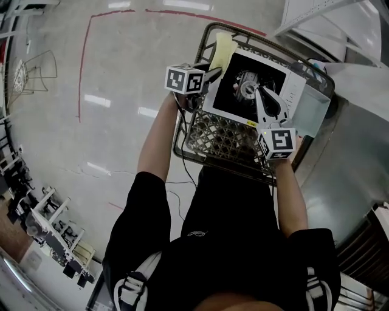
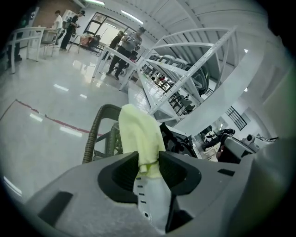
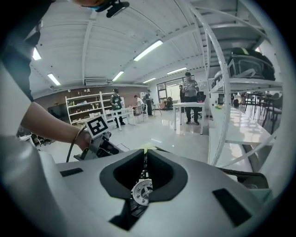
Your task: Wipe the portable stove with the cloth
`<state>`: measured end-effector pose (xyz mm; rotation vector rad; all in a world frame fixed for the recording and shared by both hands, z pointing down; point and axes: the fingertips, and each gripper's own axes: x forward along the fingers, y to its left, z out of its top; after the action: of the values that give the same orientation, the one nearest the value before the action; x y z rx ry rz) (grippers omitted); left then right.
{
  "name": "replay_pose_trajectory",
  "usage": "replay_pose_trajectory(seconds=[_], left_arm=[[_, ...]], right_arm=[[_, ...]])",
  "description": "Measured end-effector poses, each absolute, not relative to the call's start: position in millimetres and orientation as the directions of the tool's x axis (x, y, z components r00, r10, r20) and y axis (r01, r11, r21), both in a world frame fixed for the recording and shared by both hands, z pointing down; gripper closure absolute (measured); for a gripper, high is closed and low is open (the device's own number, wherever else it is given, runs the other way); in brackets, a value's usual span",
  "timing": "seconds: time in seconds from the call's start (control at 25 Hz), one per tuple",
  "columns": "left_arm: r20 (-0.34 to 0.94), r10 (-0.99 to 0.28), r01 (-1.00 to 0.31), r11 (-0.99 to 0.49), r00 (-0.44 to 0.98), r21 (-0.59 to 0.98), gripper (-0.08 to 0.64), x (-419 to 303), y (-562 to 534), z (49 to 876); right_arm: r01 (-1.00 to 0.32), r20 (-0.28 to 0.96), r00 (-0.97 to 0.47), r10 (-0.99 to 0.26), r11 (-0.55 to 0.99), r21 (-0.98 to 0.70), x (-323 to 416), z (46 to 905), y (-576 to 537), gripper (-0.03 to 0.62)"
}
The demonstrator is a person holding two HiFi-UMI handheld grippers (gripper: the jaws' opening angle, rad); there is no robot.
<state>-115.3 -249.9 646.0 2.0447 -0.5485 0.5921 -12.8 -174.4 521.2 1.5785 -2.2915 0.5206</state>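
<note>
A white portable stove with a black top lies tilted in a wire basket. A pale yellow cloth hangs over the stove's far left edge. My left gripper is shut on the cloth and on the slotted white stove edge under it. My right gripper reaches in from the near right to the round metal burner. In the right gripper view its jaws are shut on a thin black pan-support prong just above the burner.
The basket's brown rim curves round the stove. A steel table and a clear plastic tub stand at the right. White shelving rises behind. Red tape marks the floor at the left. People stand far off.
</note>
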Motion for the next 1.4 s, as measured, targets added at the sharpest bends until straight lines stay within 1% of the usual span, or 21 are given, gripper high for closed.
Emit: replay_pose_trajectory(seconds=[0.24, 0.64, 0.8, 0.96, 1.4], left_arm=[[0.601, -0.148, -0.587, -0.485, 0.785, 0.648, 0.408, -128.7, -226.5, 647.8], [0.587, -0.198, -0.606, -0.442, 0.785, 0.661, 0.408, -144.5, -188.4, 651.2], [0.605, -0.214, -0.631, -0.416, 0.767, 0.654, 0.407, -155.5, -171.8, 655.3], [0.618, -0.219, -0.644, -0.423, 0.755, 0.637, 0.407, -161.0, -159.7, 654.8], [0.64, -0.259, -0.683, -0.398, 0.724, 0.612, 0.407, -176.8, -126.7, 653.5]], right_arm=[[-0.93, 0.469, -0.361, -0.806, 0.347, -0.12, -23.3, 529.2, -151.6, 0.568], [-0.914, 0.486, -0.398, -0.778, 0.383, -0.135, -32.5, 538.9, -121.1, 0.569], [-0.908, 0.492, -0.411, -0.767, 0.393, -0.145, -33.6, 539.9, -109.6, 0.571], [-0.9, 0.494, -0.431, -0.755, 0.398, -0.177, -35.1, 541.1, -100.9, 0.572], [-0.882, 0.504, -0.464, -0.729, 0.434, -0.184, -50.5, 547.0, -77.6, 0.574]])
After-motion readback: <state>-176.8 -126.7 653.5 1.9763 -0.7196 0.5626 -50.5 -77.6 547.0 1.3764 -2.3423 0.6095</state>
